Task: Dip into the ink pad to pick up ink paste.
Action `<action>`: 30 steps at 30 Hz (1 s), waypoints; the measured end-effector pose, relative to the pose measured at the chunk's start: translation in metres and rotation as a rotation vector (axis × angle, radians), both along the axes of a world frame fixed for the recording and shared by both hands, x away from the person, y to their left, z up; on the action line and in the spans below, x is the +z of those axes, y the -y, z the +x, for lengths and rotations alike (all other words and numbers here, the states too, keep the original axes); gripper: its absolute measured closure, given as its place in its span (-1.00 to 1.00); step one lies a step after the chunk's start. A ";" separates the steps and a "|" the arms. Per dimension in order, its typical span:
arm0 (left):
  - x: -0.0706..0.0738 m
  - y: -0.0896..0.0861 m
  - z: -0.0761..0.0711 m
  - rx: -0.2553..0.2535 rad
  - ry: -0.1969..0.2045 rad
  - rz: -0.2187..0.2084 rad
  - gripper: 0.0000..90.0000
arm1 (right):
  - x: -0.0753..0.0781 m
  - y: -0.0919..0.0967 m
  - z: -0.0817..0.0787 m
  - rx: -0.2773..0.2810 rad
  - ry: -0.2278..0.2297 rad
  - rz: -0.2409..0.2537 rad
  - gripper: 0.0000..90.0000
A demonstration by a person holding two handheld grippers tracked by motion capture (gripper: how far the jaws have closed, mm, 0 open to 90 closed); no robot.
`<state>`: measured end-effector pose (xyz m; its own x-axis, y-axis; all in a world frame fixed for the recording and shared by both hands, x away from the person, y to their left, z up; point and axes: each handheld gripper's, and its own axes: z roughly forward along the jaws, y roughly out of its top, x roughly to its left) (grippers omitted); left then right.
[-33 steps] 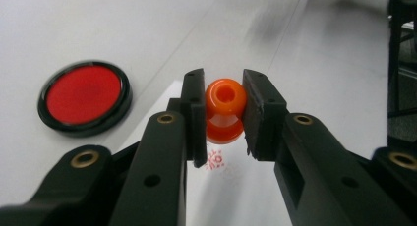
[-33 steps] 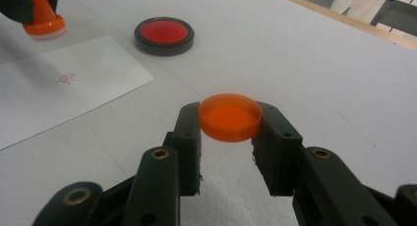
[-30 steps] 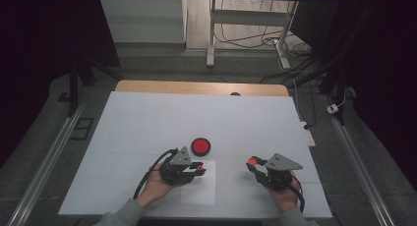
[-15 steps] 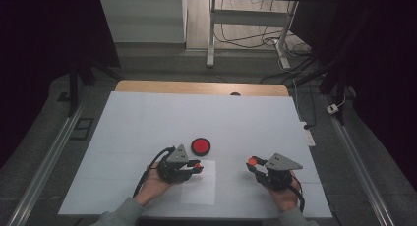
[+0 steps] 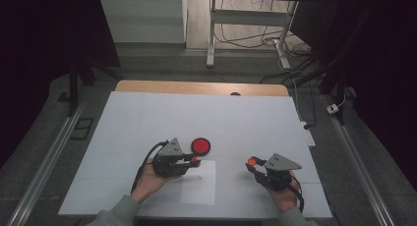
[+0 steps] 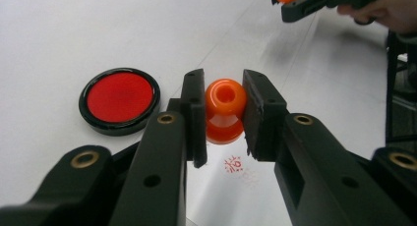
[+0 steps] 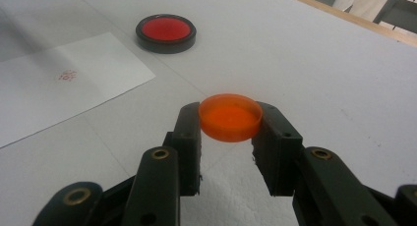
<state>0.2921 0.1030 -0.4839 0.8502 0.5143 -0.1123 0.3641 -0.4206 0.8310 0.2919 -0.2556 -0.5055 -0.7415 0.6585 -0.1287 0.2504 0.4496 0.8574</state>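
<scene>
Jaws of your left gripper are clenching one glossy, waisted orange stamp. Your right gripper is grasping one round orange cap. One red ink pad and one paper sheet are lying on the desk.

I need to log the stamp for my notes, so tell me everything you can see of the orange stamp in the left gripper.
The orange stamp is small, glossy and plastic-looking, with a rounded knob that has a hole in its end and a waisted body below. The left gripper clamps it at both sides. It sits over the white paper, by a faint red stamp mark; contact with the paper is unclear.
</scene>
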 end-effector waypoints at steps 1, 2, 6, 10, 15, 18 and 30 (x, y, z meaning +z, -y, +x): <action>0.001 -0.001 0.000 0.001 -0.001 -0.009 0.60 | 0.000 0.000 0.000 0.000 0.001 0.000 0.42; 0.002 -0.002 0.000 0.001 -0.002 -0.016 0.60 | 0.000 0.000 0.000 0.001 0.002 0.002 0.42; 0.005 -0.004 0.000 0.001 -0.005 -0.033 0.60 | 0.000 -0.002 0.000 0.002 0.001 0.000 0.42; 0.007 -0.004 -0.001 -0.002 -0.008 -0.038 0.60 | 0.000 -0.006 0.000 0.010 0.000 -0.002 0.42; 0.008 -0.004 -0.001 -0.006 -0.011 -0.042 0.60 | 0.000 -0.017 -0.001 0.036 -0.004 0.011 0.42; 0.008 -0.004 -0.001 -0.006 -0.014 -0.042 0.60 | -0.001 -0.025 -0.001 0.056 -0.001 0.005 0.42; 0.009 -0.003 -0.002 -0.015 -0.018 -0.047 0.60 | -0.003 -0.051 -0.004 0.124 -0.009 -0.009 0.42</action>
